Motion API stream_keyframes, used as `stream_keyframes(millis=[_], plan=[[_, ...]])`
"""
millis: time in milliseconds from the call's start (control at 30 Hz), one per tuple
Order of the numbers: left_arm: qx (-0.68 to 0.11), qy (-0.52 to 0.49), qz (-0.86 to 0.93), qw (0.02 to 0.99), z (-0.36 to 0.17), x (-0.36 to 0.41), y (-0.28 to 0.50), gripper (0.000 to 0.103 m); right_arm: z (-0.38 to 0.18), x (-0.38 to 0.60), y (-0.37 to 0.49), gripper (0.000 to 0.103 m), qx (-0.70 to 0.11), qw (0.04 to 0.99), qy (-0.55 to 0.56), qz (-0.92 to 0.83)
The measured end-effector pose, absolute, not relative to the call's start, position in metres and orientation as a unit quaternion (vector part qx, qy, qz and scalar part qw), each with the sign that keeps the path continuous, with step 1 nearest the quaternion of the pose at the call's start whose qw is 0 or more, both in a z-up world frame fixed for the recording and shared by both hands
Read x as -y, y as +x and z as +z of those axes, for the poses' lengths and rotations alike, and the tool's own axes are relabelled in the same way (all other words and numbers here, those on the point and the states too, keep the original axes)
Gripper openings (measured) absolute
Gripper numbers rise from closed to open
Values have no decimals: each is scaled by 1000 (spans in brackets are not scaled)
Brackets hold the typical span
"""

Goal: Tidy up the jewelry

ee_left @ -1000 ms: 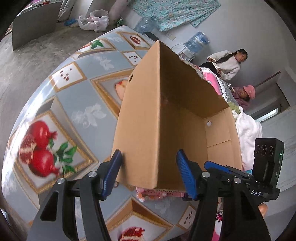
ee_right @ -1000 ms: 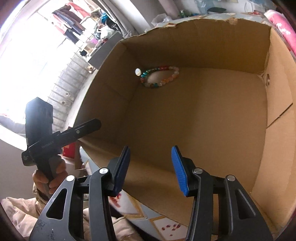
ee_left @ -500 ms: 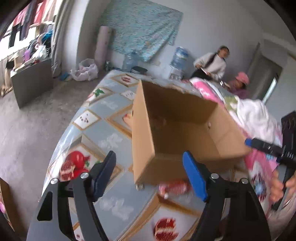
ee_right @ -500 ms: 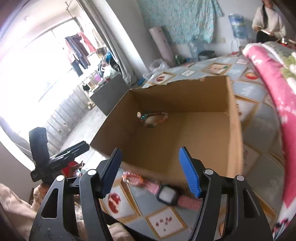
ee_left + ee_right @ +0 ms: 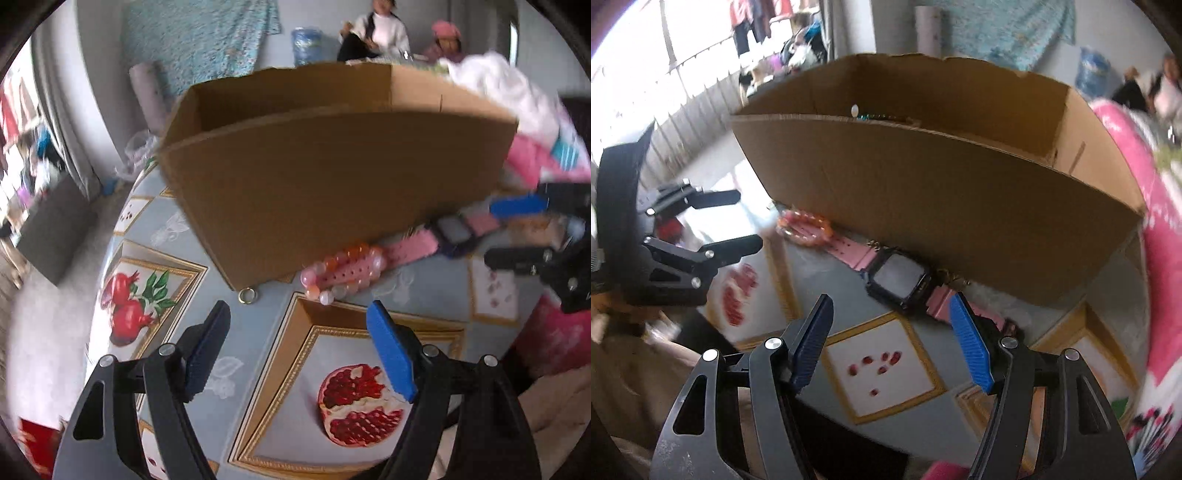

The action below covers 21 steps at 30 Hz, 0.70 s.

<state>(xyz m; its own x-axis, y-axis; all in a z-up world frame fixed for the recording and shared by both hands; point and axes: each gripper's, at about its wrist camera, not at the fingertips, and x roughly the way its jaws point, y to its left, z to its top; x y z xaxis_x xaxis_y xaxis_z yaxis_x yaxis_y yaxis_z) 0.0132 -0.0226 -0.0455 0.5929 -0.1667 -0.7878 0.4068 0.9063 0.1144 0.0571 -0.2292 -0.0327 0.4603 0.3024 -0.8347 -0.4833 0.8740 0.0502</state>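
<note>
An open cardboard box (image 5: pixel 332 177) stands on the patterned table; it also shows in the right wrist view (image 5: pixel 942 192), with a bead bracelet (image 5: pixel 877 116) just visible inside over the rim. In front of the box lie a pink bead bracelet (image 5: pixel 341 273), a pink-strapped watch (image 5: pixel 899 277) and a small gold ring (image 5: pixel 247 295). My left gripper (image 5: pixel 299 347) is open and empty, low over the table short of the ring and bracelet. My right gripper (image 5: pixel 890 343) is open and empty, just short of the watch.
The table carries a grey-blue cloth with pomegranate pictures (image 5: pixel 362 406). Pink bedding (image 5: pixel 1160 236) lies to the right of the box. Two people (image 5: pixel 376 33) sit by the far wall next to a water bottle (image 5: pixel 306 42). A grey cabinet (image 5: pixel 48 225) stands on the floor at left.
Both grippers have pulled back from over the box and dropped low in front of it. The watch, pink bracelet and ring now lie before them. Both stay open.
</note>
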Motion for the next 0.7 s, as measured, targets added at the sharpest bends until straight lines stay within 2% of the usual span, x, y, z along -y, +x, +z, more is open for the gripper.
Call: stream_keyframes(millis=[433, 500, 567, 700], plan=[[-413, 153, -158, 884, -64, 34, 21, 74, -54, 194, 87, 58, -468, 822, -203, 254], [-410, 152, -161, 885, -63, 35, 21, 74, -53, 194, 91, 57, -474, 819, -199, 256], [-403, 154, -166, 887, -63, 33, 22, 74, -51, 195, 95, 51, -482, 816, -192, 256], [-386, 169, -178, 889, -59, 43, 15, 71, -46, 194, 99, 50, -487, 811, -195, 259]])
